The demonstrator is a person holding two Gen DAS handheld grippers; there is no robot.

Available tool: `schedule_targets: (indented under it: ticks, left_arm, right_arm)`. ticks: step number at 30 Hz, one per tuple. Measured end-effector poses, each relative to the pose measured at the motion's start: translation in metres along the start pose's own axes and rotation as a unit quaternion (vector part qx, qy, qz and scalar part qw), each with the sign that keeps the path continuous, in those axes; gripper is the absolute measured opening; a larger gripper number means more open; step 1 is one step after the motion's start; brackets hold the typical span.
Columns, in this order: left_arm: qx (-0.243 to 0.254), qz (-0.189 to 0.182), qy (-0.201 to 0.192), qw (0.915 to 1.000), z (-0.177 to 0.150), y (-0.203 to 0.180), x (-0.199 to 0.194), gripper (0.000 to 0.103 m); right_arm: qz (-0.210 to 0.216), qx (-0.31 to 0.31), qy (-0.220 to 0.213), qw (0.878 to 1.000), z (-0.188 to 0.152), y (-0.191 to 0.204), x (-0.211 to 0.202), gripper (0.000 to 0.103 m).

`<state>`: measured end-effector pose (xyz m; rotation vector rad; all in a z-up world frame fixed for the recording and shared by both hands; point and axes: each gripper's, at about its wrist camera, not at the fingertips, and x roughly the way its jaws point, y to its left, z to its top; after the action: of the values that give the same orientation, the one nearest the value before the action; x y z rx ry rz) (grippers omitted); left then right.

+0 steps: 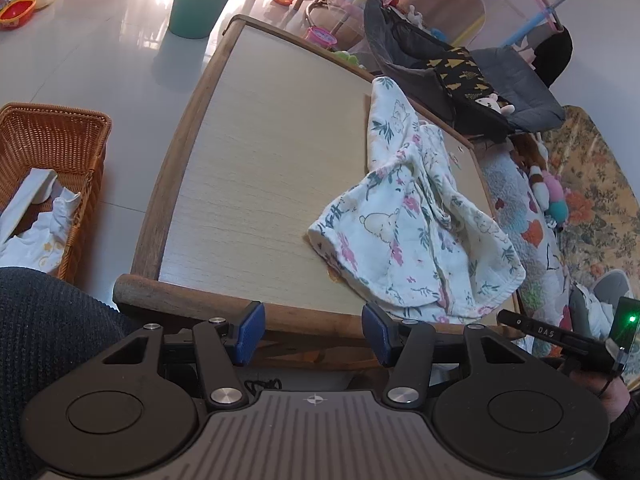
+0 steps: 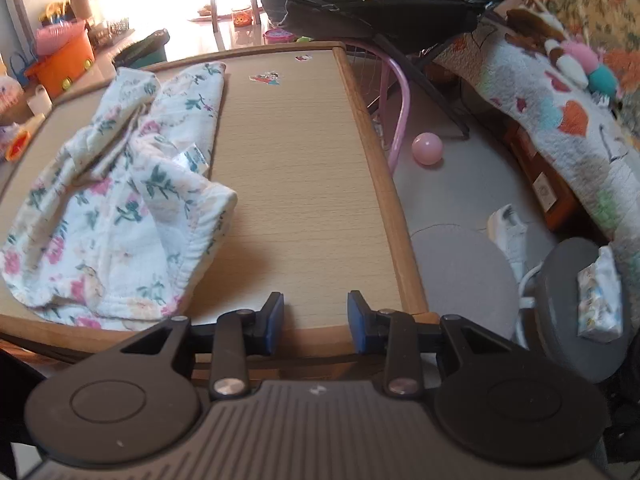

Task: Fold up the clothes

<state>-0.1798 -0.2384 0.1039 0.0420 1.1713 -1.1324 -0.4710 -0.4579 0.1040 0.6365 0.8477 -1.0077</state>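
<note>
A white floral baby garment (image 1: 416,216) lies crumpled on the right part of the wooden table (image 1: 260,152). In the right wrist view the garment (image 2: 120,200) lies on the left of the table (image 2: 304,184). My left gripper (image 1: 314,334) is open and empty, at the table's near edge, left of the garment's near corner. My right gripper (image 2: 316,324) is open and empty, above the table's near edge, to the right of the garment. Its body (image 1: 560,340) shows at the right of the left wrist view.
A wicker basket (image 1: 68,152) with white clothes stands on the floor to the left. A teal bin (image 1: 200,4) stands beyond the table. A dark baby bouncer (image 1: 460,80), a patterned quilt (image 2: 560,112), a pink ball (image 2: 427,149) and grey stools (image 2: 464,276) are on the right.
</note>
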Motion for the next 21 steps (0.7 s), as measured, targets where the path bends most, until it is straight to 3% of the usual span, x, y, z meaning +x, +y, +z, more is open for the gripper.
schedule_targets:
  ticks: [11, 19, 21]
  left_arm:
    - [0.002, 0.001, 0.002, 1.0000, 0.001, -0.001, 0.003, 0.055]
    - [0.001, 0.003, 0.001, 1.0000, 0.000, 0.001, 0.000, 0.055]
    - [0.001, 0.004, 0.001, 1.0000, 0.000, 0.001, 0.000, 0.055]
  right_arm:
    - [0.125, 0.069, -0.036, 0.989, 0.027, -0.019, -0.023, 0.034]
    - [0.144, 0.044, -0.017, 0.988, 0.040, -0.006, -0.007, 0.034]
    - [0.154, 0.033, -0.016, 0.987, 0.040, -0.002, -0.006, 0.029]
